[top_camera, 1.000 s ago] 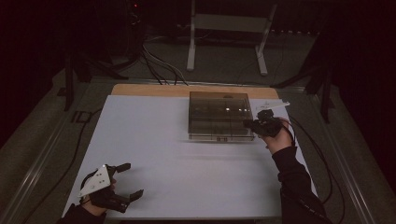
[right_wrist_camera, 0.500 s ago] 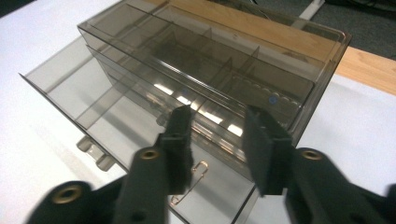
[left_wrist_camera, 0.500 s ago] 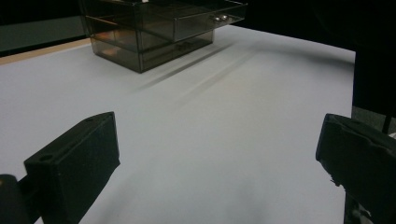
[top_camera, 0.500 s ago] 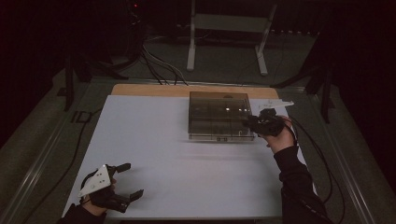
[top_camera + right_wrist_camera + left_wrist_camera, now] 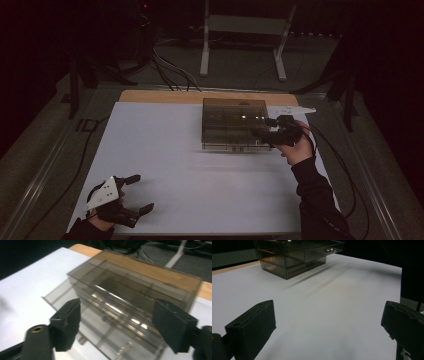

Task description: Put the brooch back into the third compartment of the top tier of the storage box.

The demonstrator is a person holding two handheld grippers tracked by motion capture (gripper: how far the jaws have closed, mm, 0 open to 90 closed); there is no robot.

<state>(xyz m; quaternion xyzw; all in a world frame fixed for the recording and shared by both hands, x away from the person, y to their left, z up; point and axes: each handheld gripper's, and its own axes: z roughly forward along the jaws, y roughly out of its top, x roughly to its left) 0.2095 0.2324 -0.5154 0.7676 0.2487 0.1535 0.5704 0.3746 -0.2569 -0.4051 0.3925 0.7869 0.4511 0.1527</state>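
A smoky see-through drawer box stands on the white table sheet at the far right; the left gripper view shows the drawer box with one drawer pulled out. My right gripper is at the box's right front corner, pointing left at it. Its jaws have just been opening and stand apart, with nothing pinched between them. In the right gripper view the box lies just beyond the right gripper. My left gripper rests open at the near left corner, and the left gripper holds nothing.
A bare wooden strip runs along the table's far edge. A white flat piece lies behind the right hand. The right gripper's cable trails off the right side. Stand legs and floor cables are behind the table.
The right gripper's jaws have spread apart at the box's corner, and the hand has shifted slightly. The left gripper has stayed still.
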